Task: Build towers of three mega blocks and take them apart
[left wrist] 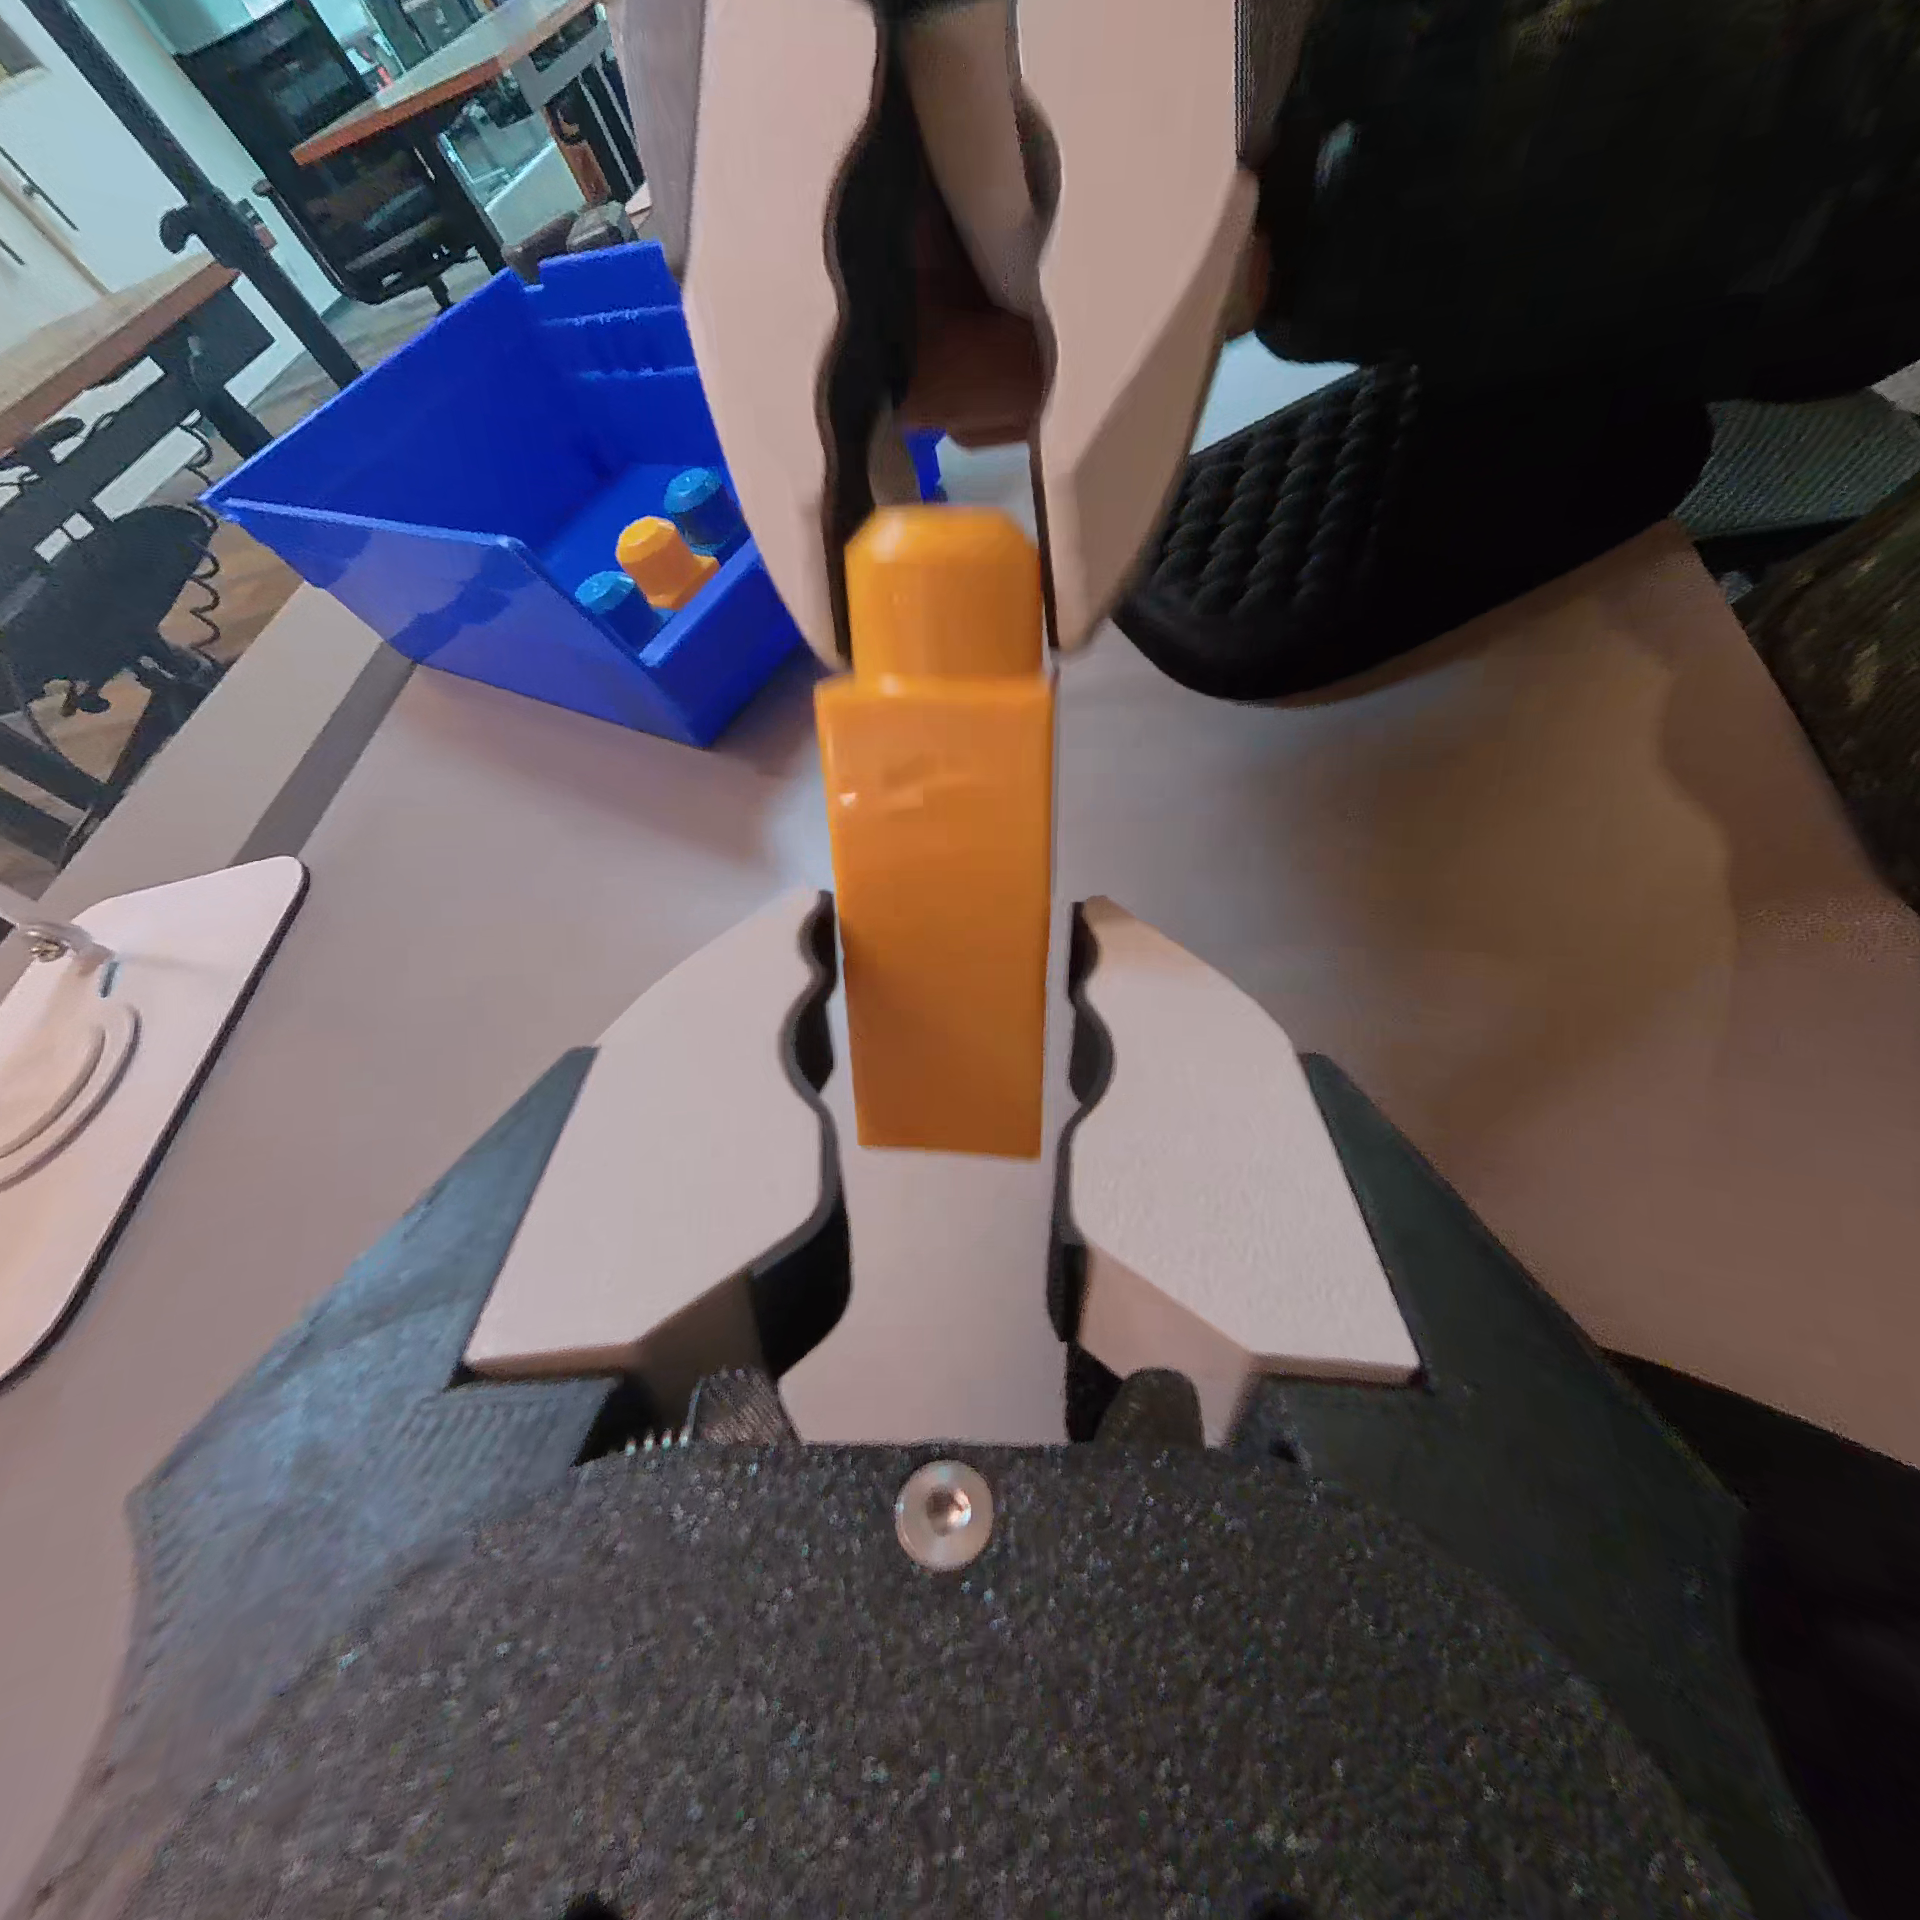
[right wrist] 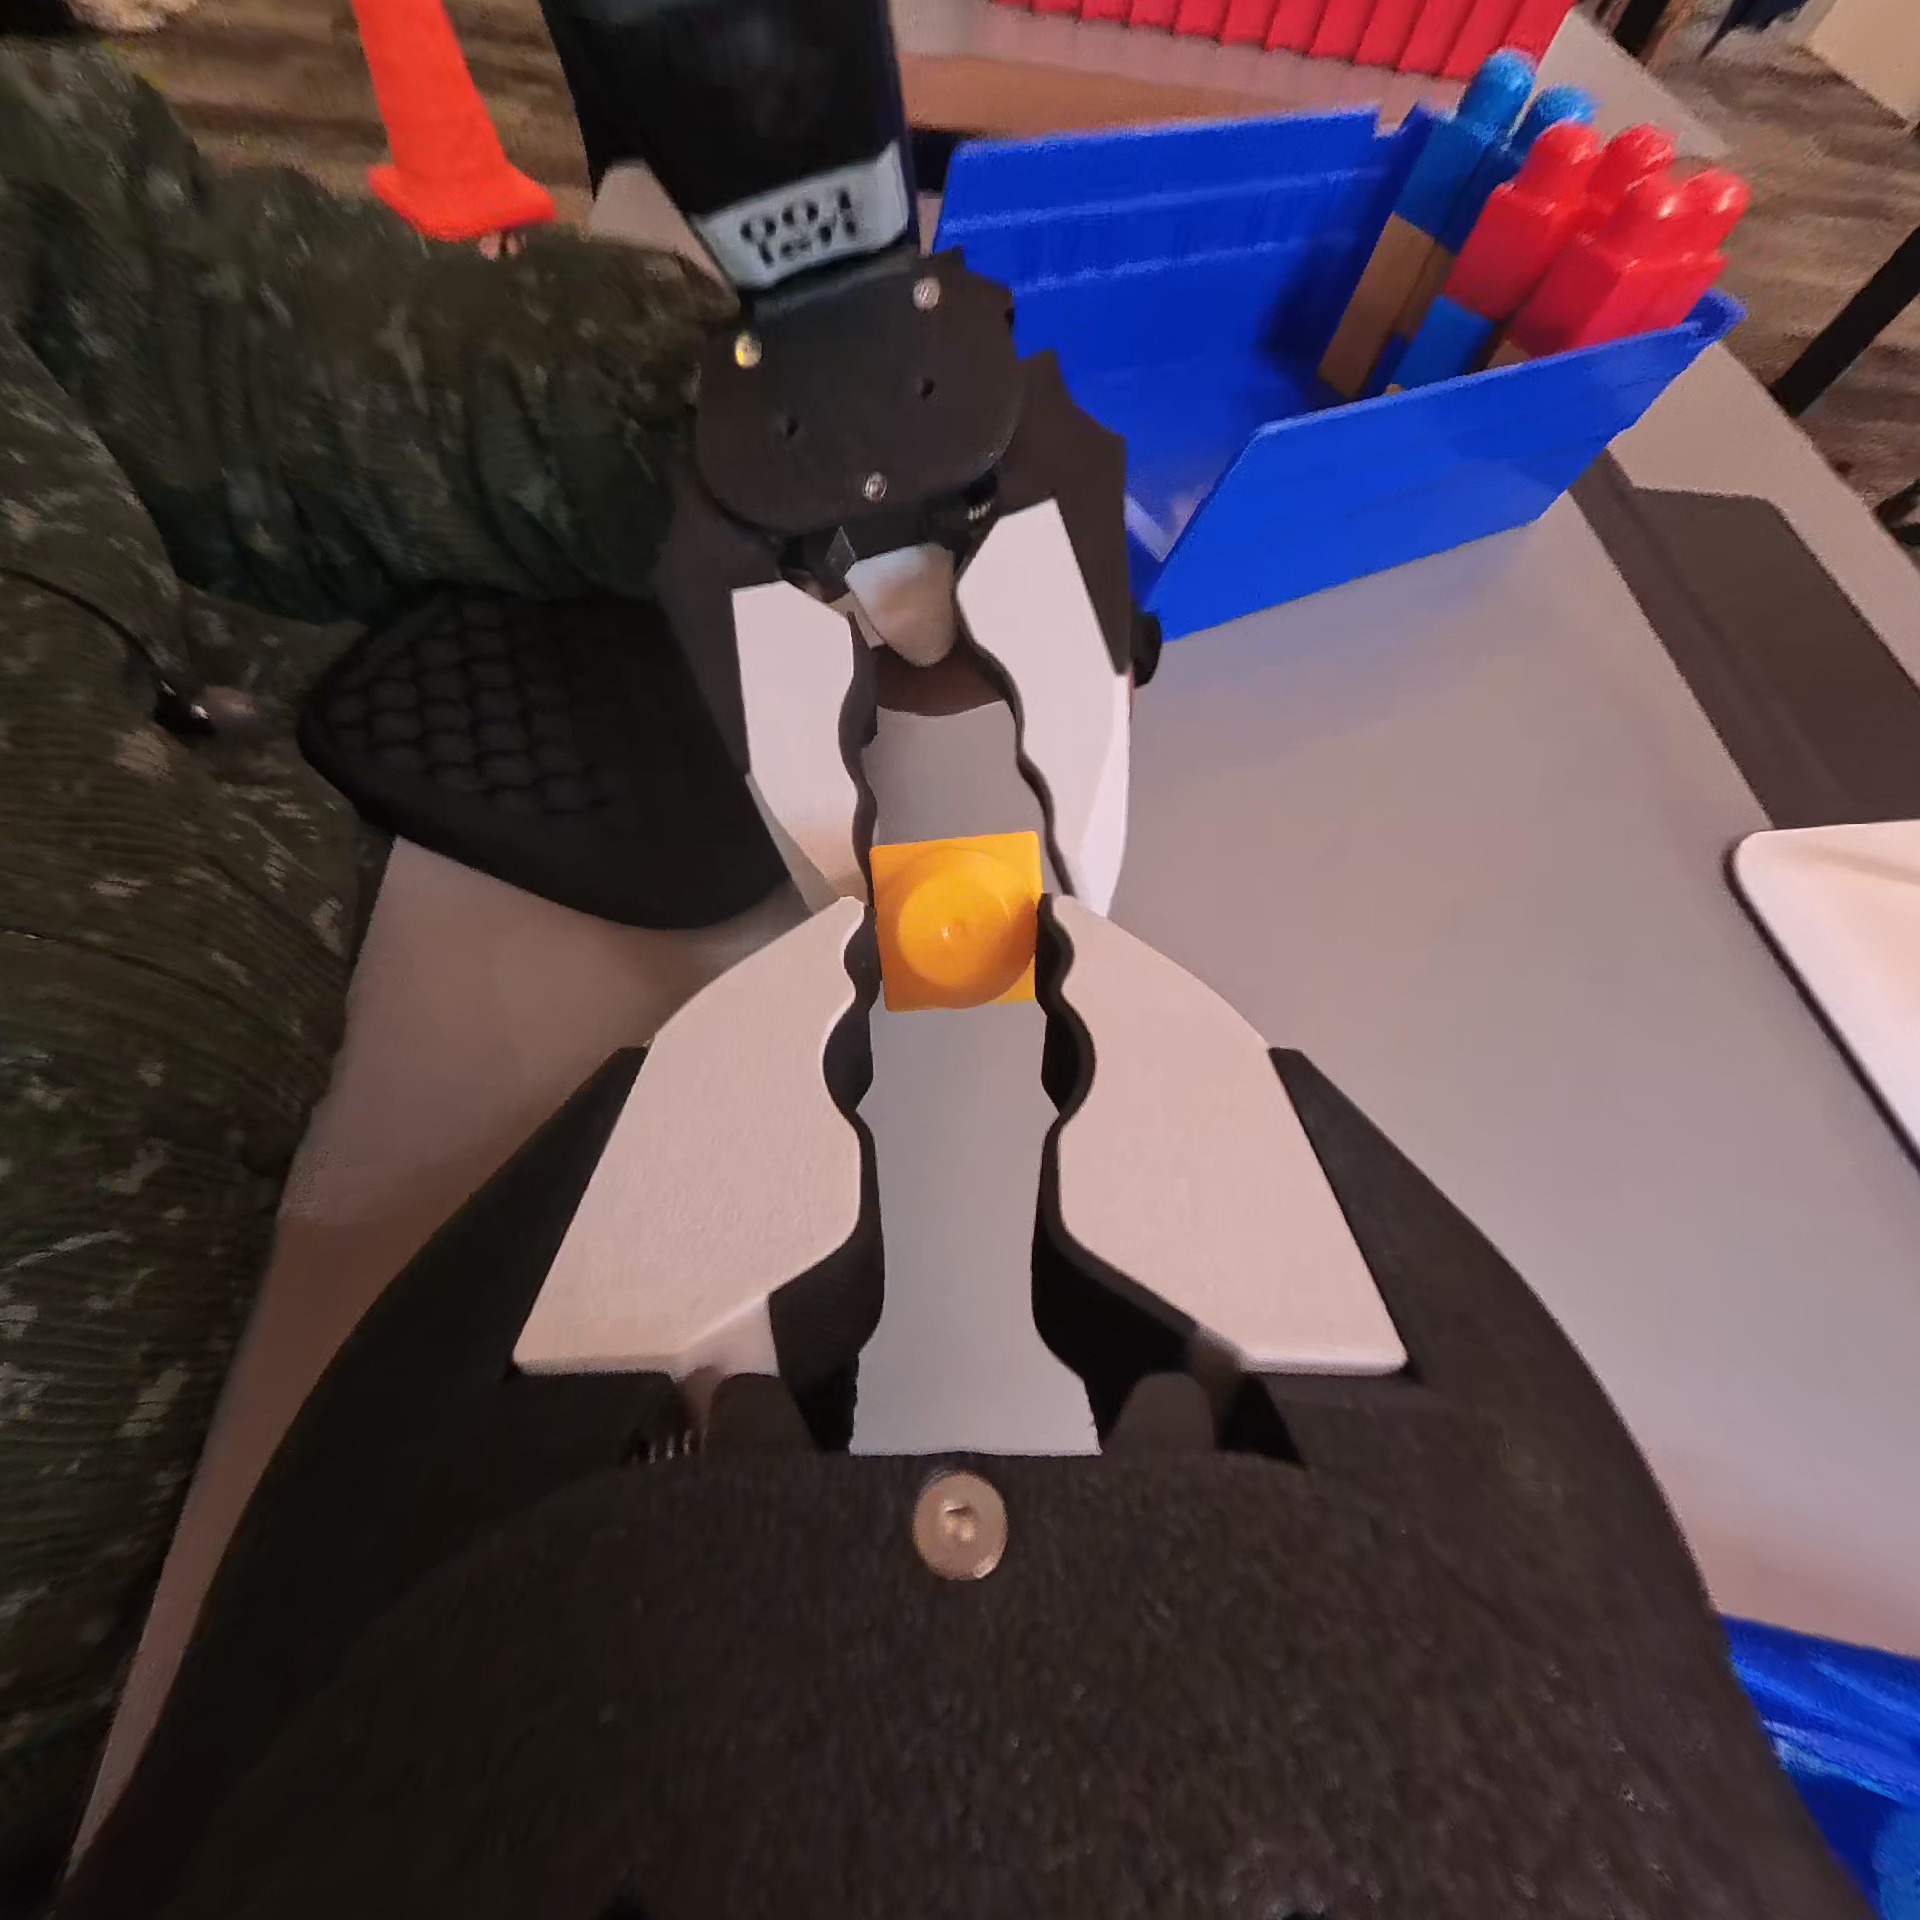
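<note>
Orange mega block (left wrist: 940,914), tall and single-studded, stands upright over the pale table (left wrist: 1351,935), between the two grippers; its base is hidden behind the fingers, so contact with the table cannot be confirmed. Left gripper (left wrist: 948,925): pale fingers narrowed onto the block's body, one on each side wall, touching or very nearly so. Right gripper (left wrist: 948,639): seen in the left wrist view coming down from above, its tips closed on the round stud at the block's top. Same block from the right wrist view (right wrist: 956,925): seen end-on, stud facing the camera, right gripper (right wrist: 954,914) pinching it at the tips, the left gripper (right wrist: 956,883) opposite with its fingers on the far part of the block. Blue bin (left wrist: 468,540), behind and left of the block in the left wrist view: holds a small orange block (left wrist: 660,561) and two blue blocks (left wrist: 696,504). Second blue bin (right wrist: 1351,447), far right in the right wrist view: holds red blocks (right wrist: 1600,239) and blue blocks (right wrist: 1475,156) standing on end. Black mesh cushion (right wrist: 520,748) at the table edge. Person's dark patterned sleeve (right wrist: 208,520) along the left. White board (right wrist: 1839,956) at right, orange cone (right wrist: 442,125) on the floor beyond.
</note>
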A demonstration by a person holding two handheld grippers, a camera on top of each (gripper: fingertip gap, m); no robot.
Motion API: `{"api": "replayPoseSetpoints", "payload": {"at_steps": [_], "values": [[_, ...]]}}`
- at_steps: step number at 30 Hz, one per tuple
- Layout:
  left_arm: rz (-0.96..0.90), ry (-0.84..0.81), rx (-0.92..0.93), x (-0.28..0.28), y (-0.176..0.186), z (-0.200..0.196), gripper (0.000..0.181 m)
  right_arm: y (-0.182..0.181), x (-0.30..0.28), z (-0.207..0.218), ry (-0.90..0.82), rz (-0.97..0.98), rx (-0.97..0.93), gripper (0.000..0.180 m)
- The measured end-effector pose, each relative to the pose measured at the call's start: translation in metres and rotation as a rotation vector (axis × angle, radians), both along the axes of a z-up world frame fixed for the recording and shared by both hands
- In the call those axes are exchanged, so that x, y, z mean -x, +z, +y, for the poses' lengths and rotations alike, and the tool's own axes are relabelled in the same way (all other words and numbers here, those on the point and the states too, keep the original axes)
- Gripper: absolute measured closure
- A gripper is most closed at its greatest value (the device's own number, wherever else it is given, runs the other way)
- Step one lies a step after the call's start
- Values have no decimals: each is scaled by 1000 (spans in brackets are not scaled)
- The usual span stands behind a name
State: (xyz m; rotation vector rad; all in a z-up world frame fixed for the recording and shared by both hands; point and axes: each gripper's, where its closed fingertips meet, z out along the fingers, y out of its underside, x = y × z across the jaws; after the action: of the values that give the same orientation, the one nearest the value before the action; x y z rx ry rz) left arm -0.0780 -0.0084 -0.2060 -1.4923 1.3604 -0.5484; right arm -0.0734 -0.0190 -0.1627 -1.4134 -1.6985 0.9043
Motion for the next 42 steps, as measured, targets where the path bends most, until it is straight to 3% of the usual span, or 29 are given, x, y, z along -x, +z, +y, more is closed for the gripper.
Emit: {"api": "replayPoseSetpoints", "payload": {"at_steps": [5, 7, 9, 12, 14, 17, 20, 23, 31, 33, 38, 42], "values": [[-21, -12, 9, 3, 11, -1, 144, 19, -15, 1, 27, 13, -9, 151], [68, 56, 20, 20, -8, 12, 144, 60, -29, 5, 34, 141, 33, 151], [9, 60, 73, 24, -7, 14, 144, 100, -54, 29, -63, 205, -44, 151], [-46, 82, 61, 22, 6, 18, 144, 124, -96, 90, -336, 73, -241, 151], [-42, 91, 40, 20, 7, 18, 144, 115, -126, 142, -530, -110, -293, 151], [-12, 107, 18, 19, 0, 20, 144, 68, -162, 203, -682, -381, -185, 150], [4, 106, 29, 17, -8, 21, 144, 11, -178, 240, -717, -552, -43, 151], [15, 107, 42, 18, -14, 23, 144, -30, -173, 259, -704, -602, 74, 150], [4, 100, 45, 15, -15, 21, 144, -87, -152, 250, -606, -696, 276, 150], [-10, 95, 49, 14, -13, 20, 144, -82, -148, 246, -591, -672, 288, 149], [-46, 81, 56, 10, -7, 17, 144, -35, -139, 238, -605, -558, 78, 127], [-89, 67, 61, 8, -1, 15, 144, 1, -92, 175, -416, -389, -90, 126]]}}
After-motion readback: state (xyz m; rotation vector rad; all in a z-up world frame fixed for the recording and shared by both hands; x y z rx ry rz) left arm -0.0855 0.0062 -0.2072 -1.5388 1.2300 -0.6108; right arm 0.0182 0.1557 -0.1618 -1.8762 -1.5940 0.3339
